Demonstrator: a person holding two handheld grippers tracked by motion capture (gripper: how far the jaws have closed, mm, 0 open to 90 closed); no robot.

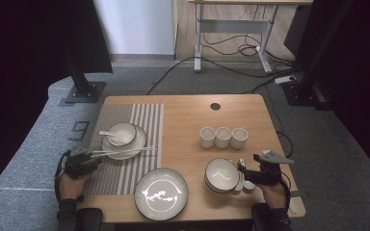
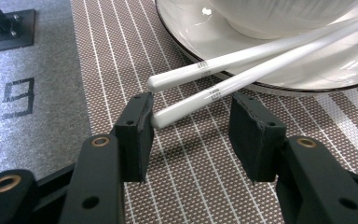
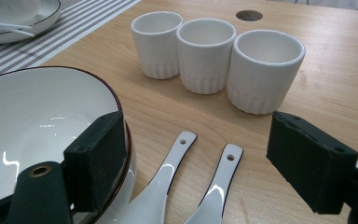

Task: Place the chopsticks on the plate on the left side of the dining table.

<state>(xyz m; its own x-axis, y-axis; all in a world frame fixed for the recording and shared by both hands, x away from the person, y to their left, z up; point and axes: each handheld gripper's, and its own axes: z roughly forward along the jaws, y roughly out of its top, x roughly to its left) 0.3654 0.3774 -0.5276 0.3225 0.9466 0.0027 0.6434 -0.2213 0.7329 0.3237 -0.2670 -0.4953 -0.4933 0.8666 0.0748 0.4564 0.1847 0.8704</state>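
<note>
Two white chopsticks (image 1: 123, 152) rest across a white plate (image 1: 134, 144) that carries a small bowl (image 1: 122, 133) and a spoon. My left gripper (image 1: 95, 159) sits at their near ends on the striped placemat (image 1: 125, 173). In the left gripper view the chopsticks (image 2: 242, 70) end between the pads of my left gripper (image 2: 191, 112). The lower tip lies against the left pad and the jaws stand apart. My right gripper (image 3: 193, 135) is open over two white spoons (image 3: 168, 186), its left jaw beside a white bowl (image 3: 32, 121).
Three white cups (image 1: 223, 137) stand in a row behind the right bowl (image 1: 221, 175). A large dark-rimmed plate (image 1: 161, 193) lies at the front centre. The table has a round cable hole (image 1: 215, 106) at the back. Grey carpet and stand bases surround the table.
</note>
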